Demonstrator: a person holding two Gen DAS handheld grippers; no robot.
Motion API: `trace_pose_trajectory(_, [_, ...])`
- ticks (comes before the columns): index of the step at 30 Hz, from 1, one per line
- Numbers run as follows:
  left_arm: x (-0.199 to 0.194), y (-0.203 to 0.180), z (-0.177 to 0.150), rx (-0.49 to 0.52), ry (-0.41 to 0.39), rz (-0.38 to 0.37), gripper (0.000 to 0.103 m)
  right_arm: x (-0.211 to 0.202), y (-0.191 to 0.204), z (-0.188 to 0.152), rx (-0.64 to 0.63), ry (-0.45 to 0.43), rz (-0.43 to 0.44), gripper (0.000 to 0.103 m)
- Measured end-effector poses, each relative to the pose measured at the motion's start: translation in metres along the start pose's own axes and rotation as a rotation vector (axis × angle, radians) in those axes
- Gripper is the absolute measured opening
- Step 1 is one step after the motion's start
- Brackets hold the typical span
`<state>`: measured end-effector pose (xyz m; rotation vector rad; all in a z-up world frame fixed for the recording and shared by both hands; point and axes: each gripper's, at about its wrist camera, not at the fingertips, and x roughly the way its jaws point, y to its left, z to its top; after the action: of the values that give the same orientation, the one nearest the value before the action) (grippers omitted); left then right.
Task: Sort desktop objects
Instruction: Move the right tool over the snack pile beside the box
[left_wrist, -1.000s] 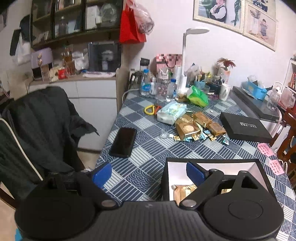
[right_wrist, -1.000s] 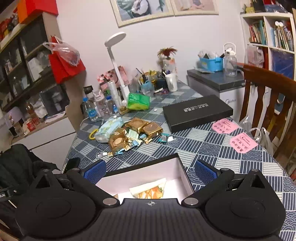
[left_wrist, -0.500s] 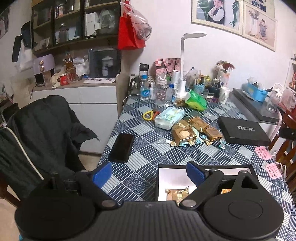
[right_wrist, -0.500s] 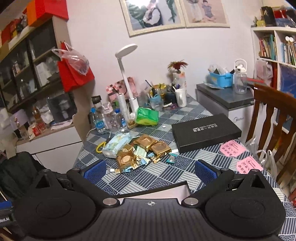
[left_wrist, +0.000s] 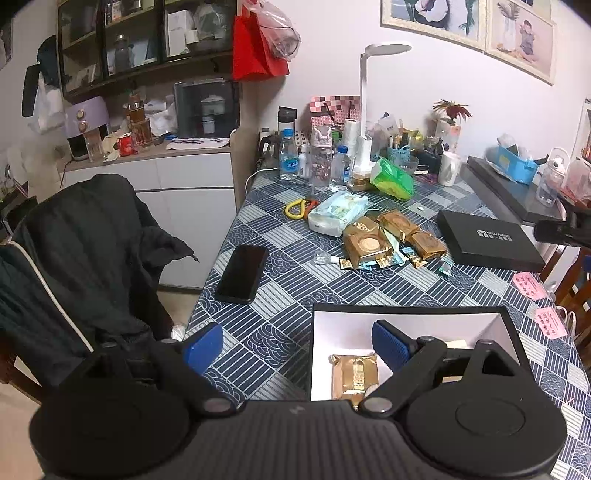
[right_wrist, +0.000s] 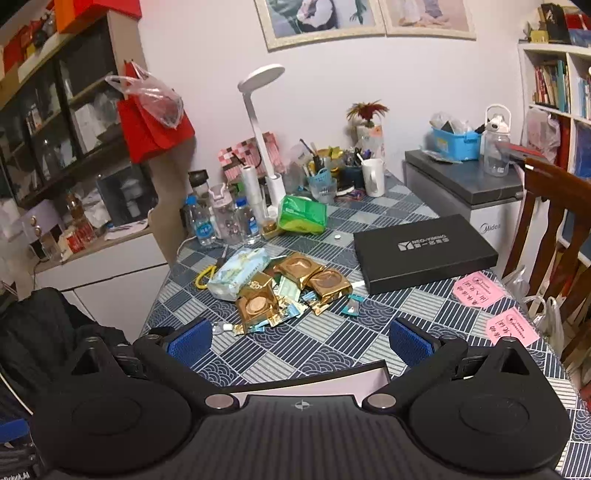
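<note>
Gold packets, small sachets and an open box on the blue patterned surface (left_wrist: 332, 284).

The open box (left_wrist: 406, 309) has a black rim and white inside, and sits at the near edge; one gold packet (left_wrist: 354, 373) lies flat in it. Beyond the box lies a loose pile of gold packets (left_wrist: 369, 245), some overlapping, with small blue-green sachets (left_wrist: 391, 258) scattered among them. A pale tissue pack (left_wrist: 338, 214) touches the pile's far left side. The box's black lid (left_wrist: 487, 240) lies flat to the right of the pile. A black phone (left_wrist: 242, 272) lies face up, left of the box.
</note>
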<state>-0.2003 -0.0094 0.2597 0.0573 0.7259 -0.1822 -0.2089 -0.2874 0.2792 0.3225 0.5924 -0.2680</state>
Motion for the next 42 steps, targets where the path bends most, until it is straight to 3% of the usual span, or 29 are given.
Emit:
trace_pose_trajectory(26, [0.004, -0.029, -0.008, 0.047, 0.037, -0.100, 0.103, 0.010, -0.013, -0.005, 0.021, 0.061, -0.008, 0.103])
trace_pose_trajectory(42, [0.020, -0.032, -0.003, 0.060, 0.055, -0.094, 0.103, 0.048, 0.003, 0.007, -0.039, 0.101, 0.002, 0.103])
